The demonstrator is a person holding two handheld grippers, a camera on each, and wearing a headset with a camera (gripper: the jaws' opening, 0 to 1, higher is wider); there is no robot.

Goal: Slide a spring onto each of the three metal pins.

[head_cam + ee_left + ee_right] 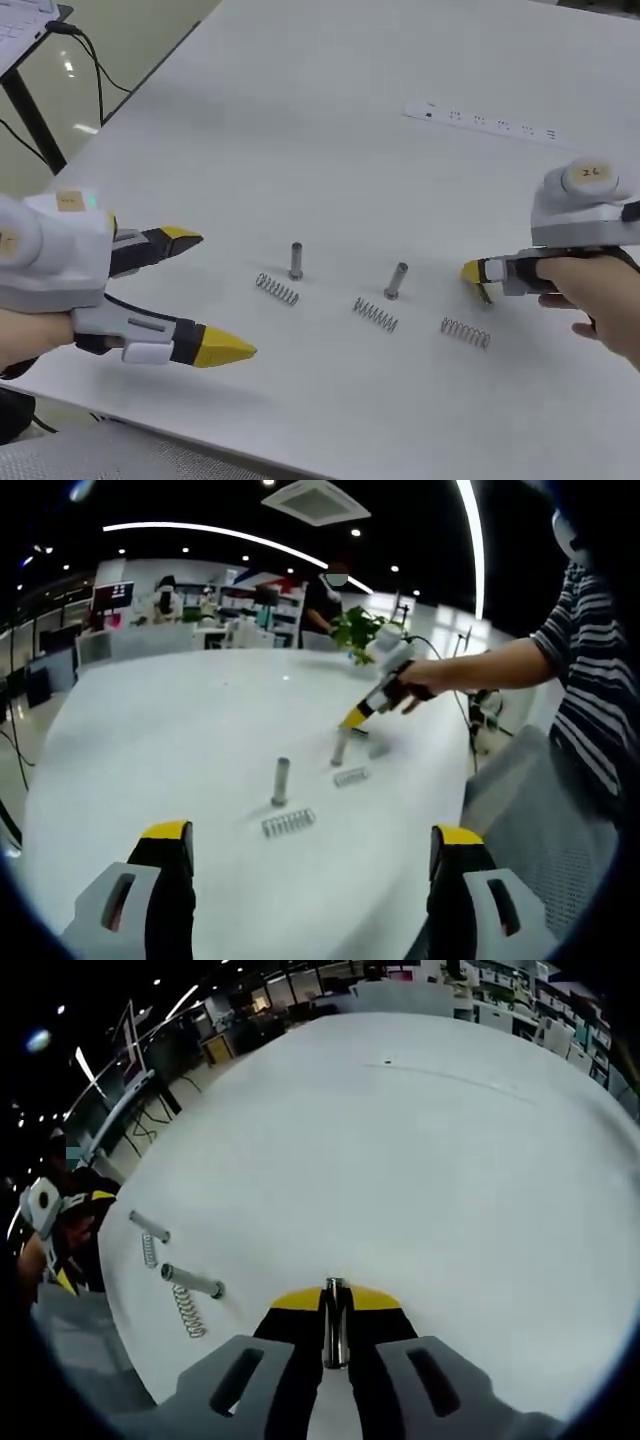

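Observation:
Two metal pins stand upright on the white table [330,130], one on the left [296,260] and one in the middle [396,280]. Three springs lie flat in front of them: left [277,289], middle [375,314], right [465,333]. My left gripper [205,292] hovers open at the left, its yellow tips wide apart, facing the left pin [281,781] and a spring [288,823]. At the right, my right gripper [478,280] is shut on a third metal pin [335,1325], held low over the table just above the right spring.
A white power strip [490,123] lies at the far right of the table. A laptop [25,25] on a stand with cables sits beyond the table's left edge. The near table edge [200,440] runs close under the left gripper.

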